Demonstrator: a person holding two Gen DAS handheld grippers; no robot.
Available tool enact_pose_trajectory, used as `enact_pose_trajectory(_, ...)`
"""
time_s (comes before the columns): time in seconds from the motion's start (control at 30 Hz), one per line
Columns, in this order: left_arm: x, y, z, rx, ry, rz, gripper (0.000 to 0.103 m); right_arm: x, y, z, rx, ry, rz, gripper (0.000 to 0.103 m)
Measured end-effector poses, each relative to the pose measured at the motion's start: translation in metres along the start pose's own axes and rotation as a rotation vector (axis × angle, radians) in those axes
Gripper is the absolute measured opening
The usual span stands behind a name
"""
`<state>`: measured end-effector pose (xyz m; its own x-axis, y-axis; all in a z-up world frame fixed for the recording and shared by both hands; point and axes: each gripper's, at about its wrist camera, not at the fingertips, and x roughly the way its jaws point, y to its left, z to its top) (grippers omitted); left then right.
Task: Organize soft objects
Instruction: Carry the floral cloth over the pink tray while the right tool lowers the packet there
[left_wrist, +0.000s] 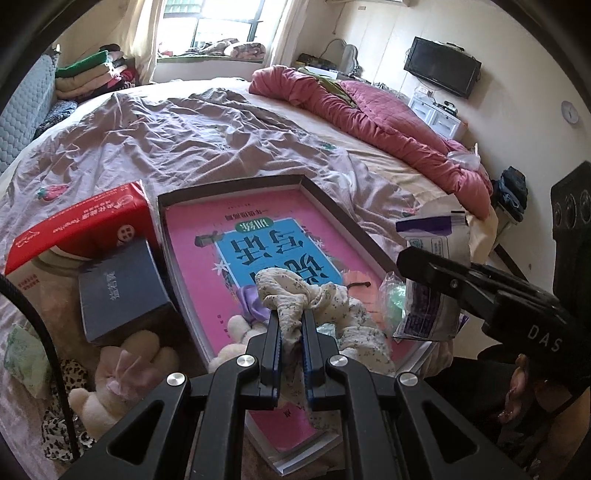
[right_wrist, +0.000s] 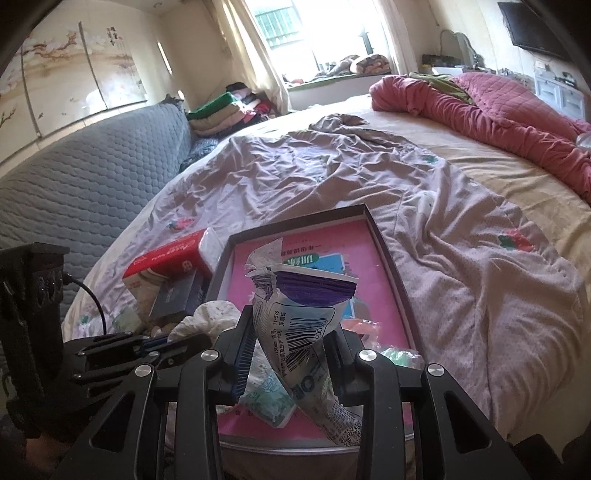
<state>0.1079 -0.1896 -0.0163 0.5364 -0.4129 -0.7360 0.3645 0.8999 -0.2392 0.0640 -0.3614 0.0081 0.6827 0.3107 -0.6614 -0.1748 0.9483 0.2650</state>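
My left gripper (left_wrist: 290, 317) is shut on a cream floral scrunchie (left_wrist: 325, 299) and holds it over a shallow dark box (left_wrist: 236, 186) with a pink book (left_wrist: 207, 236) in it. My right gripper (right_wrist: 291, 332) is shut on a white and purple plastic packet (right_wrist: 306, 317), also above the box (right_wrist: 388, 243); it shows in the left wrist view (left_wrist: 424, 291) at the right. A purple scrunchie (left_wrist: 249, 301) and a green bagged item (left_wrist: 395, 295) lie on the book. A plush rabbit (left_wrist: 122, 373) lies left of the box.
A red tissue pack (left_wrist: 85, 225) and a dark blue box (left_wrist: 125, 288) sit left of the box on the bed. A leopard-print cloth (left_wrist: 62, 424) lies at lower left. A red quilt (left_wrist: 388, 122) is bunched at the far right. A grey headboard (right_wrist: 92, 173) is at left.
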Motion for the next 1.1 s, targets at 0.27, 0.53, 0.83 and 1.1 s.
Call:
enact_pose_trajectory(0.27, 0.009, 0.0, -0.004, 0.02, 0.021, 0.004, 0.009, 0.009, 0.002, -0.002, -0.01, 0.025, -0.016, 0.036)
enact_pose_trajectory(0.53, 0.017, 0.002, -0.007, 0.026, 0.044, 0.011, 0.009, 0.025, 0.003, -0.008, -0.013, 0.068, -0.024, 0.036)
enact_pose_trajectory(0.83, 0.02, 0.004, -0.008, 0.019, 0.049, 0.003, 0.009, 0.035, 0.001, -0.014, -0.006, 0.098, -0.03, 0.037)
enact_pose_trajectory(1.1, 0.02, 0.004, -0.007, 0.019, 0.051, 0.002, 0.009, 0.049, -0.001, -0.02, -0.006, 0.13, -0.051, 0.037)
